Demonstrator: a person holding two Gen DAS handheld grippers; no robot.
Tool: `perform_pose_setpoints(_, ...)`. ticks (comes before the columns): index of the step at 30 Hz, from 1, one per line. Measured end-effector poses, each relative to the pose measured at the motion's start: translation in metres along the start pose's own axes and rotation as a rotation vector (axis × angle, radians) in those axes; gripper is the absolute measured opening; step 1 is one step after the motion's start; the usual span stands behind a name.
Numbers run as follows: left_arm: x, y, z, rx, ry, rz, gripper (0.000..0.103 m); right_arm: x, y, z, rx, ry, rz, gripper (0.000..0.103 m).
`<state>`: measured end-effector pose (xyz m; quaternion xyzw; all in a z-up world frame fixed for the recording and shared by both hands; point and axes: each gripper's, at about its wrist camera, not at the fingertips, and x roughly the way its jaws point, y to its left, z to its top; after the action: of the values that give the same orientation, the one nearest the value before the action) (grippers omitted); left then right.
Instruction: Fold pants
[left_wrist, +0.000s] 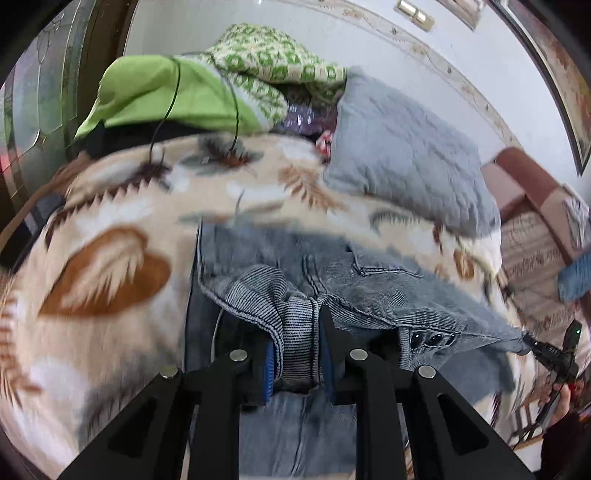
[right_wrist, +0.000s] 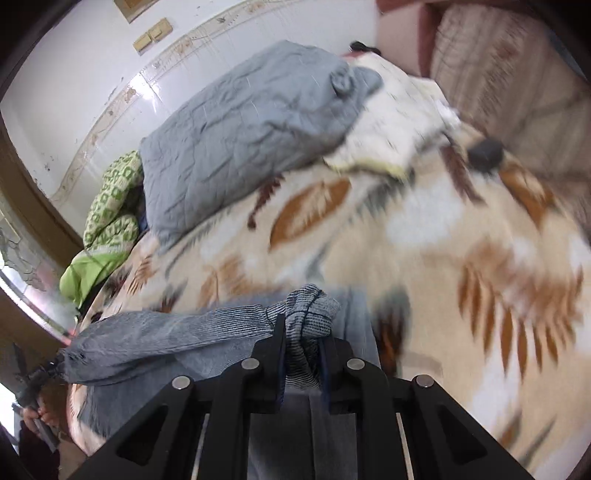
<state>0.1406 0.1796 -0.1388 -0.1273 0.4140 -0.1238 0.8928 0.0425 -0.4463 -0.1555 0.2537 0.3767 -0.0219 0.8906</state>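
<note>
Above the bed (left_wrist: 110, 229), each claw, left claw (left_wrist: 297, 354) and right claw (right_wrist: 303, 354), pinches a ribbed cuff of the pants (left_wrist: 369, 280), likely to fold them over.

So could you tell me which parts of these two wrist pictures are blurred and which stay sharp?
Left wrist view: the left gripper and the ribbed hem of the grey-blue denim pants are sharp, the beige leaf-patterned blanket smeared. Right wrist view: the right gripper crisp, blanket streaked. Both bow at the edges.
</note>
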Motion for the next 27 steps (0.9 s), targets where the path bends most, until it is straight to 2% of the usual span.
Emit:
perform_pose_setpoints(4,-0.002,0.013,-0.033,-0.021,0.028,0.005,0.021,-0.010,-0.012,-0.046,0.012,0.057,0.010,0.016)
perform_pose_setpoints(6,-0.002,0.018,-0.044,-0.030,0.032,0.005,0.022,-0.012,-0.021,-0.064,0.041,0.094,0.030,0.021)
perform_pose_setpoints(7,-0.002,0.020,-0.047,-0.030,0.034,0.005,0.022,-0.014,-0.026,-0.070,0.052,0.105,0.036,0.026)
perform_pose_setpoints(9,-0.005,0.023,-0.052,-0.037,0.043,0.002,0.022,-0.023,-0.033,-0.079,0.061,0.124,0.045,0.043)
perform_pose_setpoints(10,-0.007,0.024,-0.054,-0.037,0.044,-0.002,0.022,-0.029,-0.036,-0.081,0.059,0.121,0.042,0.057)
perform_pose_setpoints(11,-0.010,0.025,-0.057,-0.030,0.047,-0.002,0.022,-0.035,-0.038,-0.082,0.055,0.111,0.033,0.063)
perform_pose_setpoints(15,-0.024,0.029,-0.070,-0.007,0.057,0.013,0.022,-0.062,-0.045,-0.068,0.066,0.044,0.075,0.063)
perform_pose_setpoints(17,-0.032,0.031,-0.076,-0.002,0.061,0.031,0.022,-0.069,-0.044,-0.053,0.088,-0.001,0.069,0.066)
perform_pose_setpoints(19,-0.039,0.038,-0.082,-0.010,0.066,0.088,0.019,-0.065,-0.042,-0.035,0.105,-0.013,0.078,0.065)
perform_pose_setpoints(23,-0.064,0.067,-0.090,-0.111,0.059,0.145,0.019,-0.024,-0.037,-0.009,0.144,0.049,0.044,0.065)
perform_pose_setpoints(25,-0.077,0.065,-0.088,-0.097,0.030,0.141,0.019,-0.001,-0.036,-0.003,0.149,0.089,0.012,0.064)
perform_pose_setpoints(27,-0.088,0.051,-0.081,-0.049,-0.003,0.136,0.019,0.024,-0.037,0.002,0.151,0.144,-0.030,0.058)
